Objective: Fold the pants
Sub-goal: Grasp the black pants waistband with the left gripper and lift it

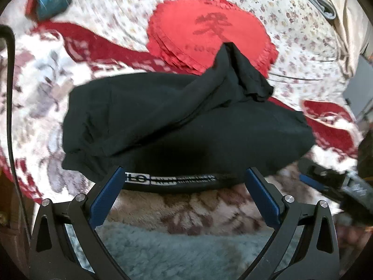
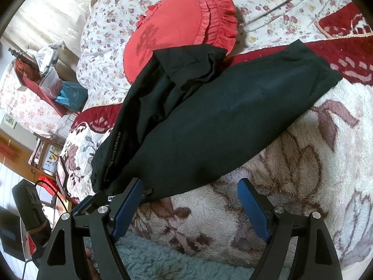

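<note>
Black pants (image 1: 186, 126) lie bunched on a fleecy flower-patterned blanket (image 2: 291, 186) spread over a bed. The far end of the pants rests against a round red frilled cushion (image 2: 177, 30), and one loose flap of cloth is flopped back on top of the heap there. The printed waistband (image 1: 177, 179) runs along the edge of the pants farthest from the cushion.

The left gripper (image 1: 185, 187) is spread wide and empty, its blue pads (image 1: 109, 196) straddling the waistband without pinching it. The right gripper (image 2: 190, 198) is also wide and empty, just beside the waistband corner, with one pad at the cloth's edge.

The likely risk: with the pants lying in several layers, a closing jaw could catch only the top layer, so the fold drags unevenly. The thick blanket pile could also get pinched along with the cloth.
</note>
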A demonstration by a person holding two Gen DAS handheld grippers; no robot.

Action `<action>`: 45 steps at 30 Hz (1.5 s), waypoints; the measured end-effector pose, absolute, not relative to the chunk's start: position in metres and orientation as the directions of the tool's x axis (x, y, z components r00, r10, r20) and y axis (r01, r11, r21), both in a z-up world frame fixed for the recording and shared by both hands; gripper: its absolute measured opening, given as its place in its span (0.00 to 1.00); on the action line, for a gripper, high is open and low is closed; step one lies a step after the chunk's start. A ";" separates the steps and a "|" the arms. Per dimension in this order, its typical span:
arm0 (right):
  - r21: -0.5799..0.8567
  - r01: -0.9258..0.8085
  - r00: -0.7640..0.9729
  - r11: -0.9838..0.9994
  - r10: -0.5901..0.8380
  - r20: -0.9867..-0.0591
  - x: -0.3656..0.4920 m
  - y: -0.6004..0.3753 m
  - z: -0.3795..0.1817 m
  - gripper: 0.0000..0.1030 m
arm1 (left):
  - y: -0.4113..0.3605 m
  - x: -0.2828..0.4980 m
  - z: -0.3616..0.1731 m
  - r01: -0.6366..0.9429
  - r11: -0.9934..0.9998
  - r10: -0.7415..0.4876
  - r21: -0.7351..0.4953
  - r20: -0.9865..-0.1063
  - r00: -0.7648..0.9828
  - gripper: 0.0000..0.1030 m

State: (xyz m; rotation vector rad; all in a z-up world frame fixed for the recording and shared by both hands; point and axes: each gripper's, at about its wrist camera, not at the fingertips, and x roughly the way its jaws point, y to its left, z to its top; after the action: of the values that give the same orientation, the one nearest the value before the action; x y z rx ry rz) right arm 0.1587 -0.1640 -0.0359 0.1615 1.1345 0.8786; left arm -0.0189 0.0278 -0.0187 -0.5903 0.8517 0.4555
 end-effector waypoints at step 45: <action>0.572 -0.497 0.116 0.653 0.703 -0.702 0.168 -0.171 -0.038 0.80 | 0.121 -0.011 -0.041 -0.295 0.953 0.220 0.066 -0.822 0.525 0.10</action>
State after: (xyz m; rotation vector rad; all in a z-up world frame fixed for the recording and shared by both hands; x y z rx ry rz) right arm 0.1684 -0.1707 -0.0376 0.2143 1.1564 0.8878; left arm -0.0110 0.1213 -0.0406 -0.0853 0.9702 0.3084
